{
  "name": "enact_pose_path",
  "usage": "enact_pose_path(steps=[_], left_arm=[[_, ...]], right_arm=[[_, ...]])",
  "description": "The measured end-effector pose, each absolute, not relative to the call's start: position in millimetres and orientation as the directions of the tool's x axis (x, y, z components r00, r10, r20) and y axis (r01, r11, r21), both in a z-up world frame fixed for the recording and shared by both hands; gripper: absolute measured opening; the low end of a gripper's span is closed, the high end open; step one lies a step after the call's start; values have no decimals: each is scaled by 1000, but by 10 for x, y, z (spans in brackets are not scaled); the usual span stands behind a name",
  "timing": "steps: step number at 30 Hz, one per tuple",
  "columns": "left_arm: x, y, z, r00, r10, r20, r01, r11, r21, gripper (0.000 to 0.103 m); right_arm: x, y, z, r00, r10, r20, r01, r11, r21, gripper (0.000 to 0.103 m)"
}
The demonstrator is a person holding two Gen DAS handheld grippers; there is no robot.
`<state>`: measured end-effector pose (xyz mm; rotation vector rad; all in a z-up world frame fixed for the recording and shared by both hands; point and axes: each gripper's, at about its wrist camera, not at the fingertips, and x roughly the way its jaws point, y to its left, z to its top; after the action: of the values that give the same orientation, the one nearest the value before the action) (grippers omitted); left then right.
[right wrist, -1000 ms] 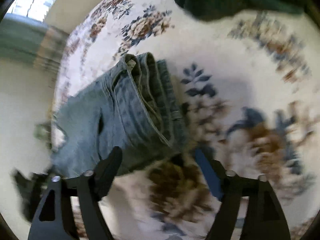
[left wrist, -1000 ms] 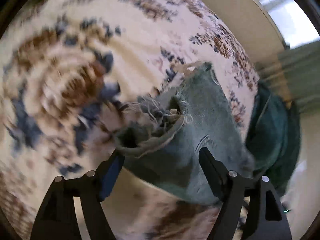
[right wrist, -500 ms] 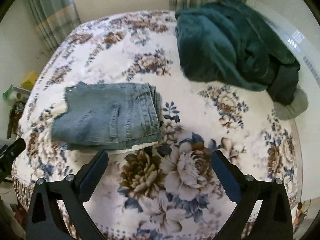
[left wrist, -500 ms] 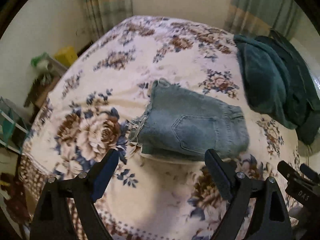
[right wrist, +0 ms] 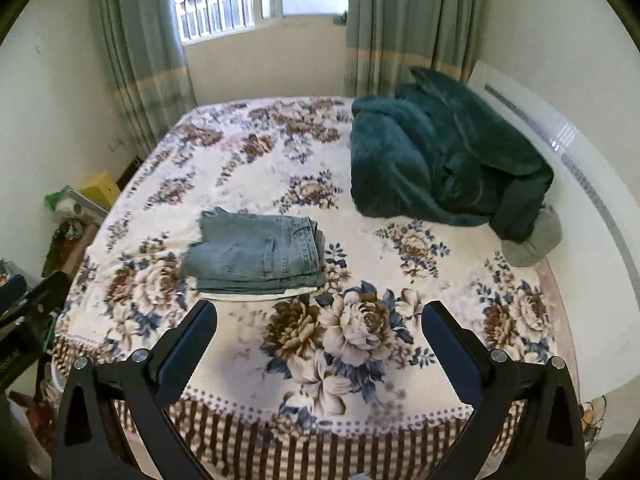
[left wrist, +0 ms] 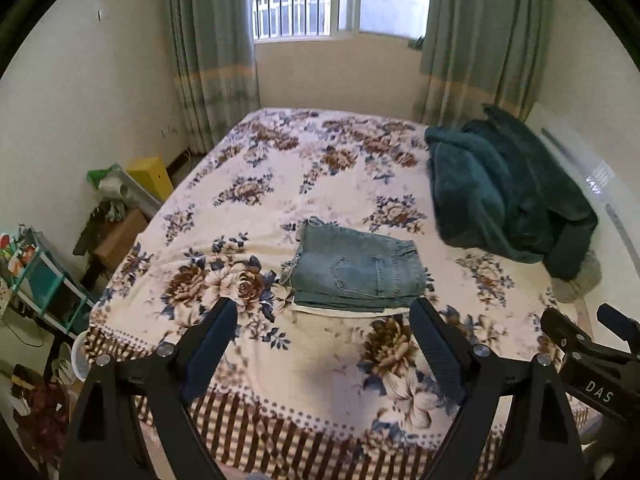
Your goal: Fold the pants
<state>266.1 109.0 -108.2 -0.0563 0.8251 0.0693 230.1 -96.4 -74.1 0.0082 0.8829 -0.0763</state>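
The light blue jeans (left wrist: 356, 270) lie folded into a compact stack on the floral bedspread (left wrist: 320, 184) near the bed's front edge; they also show in the right wrist view (right wrist: 256, 254). My left gripper (left wrist: 324, 320) is open and empty, held back from the bed, well short of the jeans. My right gripper (right wrist: 320, 322) is open and empty, also back from the bed, with the jeans ahead to its left. The right gripper's body shows at the right edge of the left wrist view (left wrist: 588, 360).
A dark green blanket (right wrist: 440, 164) is heaped at the bed's right side by the white headboard (right wrist: 560, 152). Boxes, a shelf and clutter (left wrist: 80, 240) stand on the floor left of the bed. Curtains and a window (left wrist: 304, 0) are at the far wall.
Both grippers have pulled back and up from right over the jeans to beyond the bed's front edge. The folded jeans stay where they lay.
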Motion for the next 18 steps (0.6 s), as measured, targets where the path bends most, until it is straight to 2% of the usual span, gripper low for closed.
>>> enact_pose_path(steps=[6,18], left_arm=[[2114,1085,-609,715,18,-699,-45,999,-21,88],[1510,1277,-174,755,10,-655,-31,999,-20,88]], right_arm=[[1453,-881,8,709,-95,-699,81,995,-54,103],[551,-568,751,761,-92,-642,78,996,-49,103]])
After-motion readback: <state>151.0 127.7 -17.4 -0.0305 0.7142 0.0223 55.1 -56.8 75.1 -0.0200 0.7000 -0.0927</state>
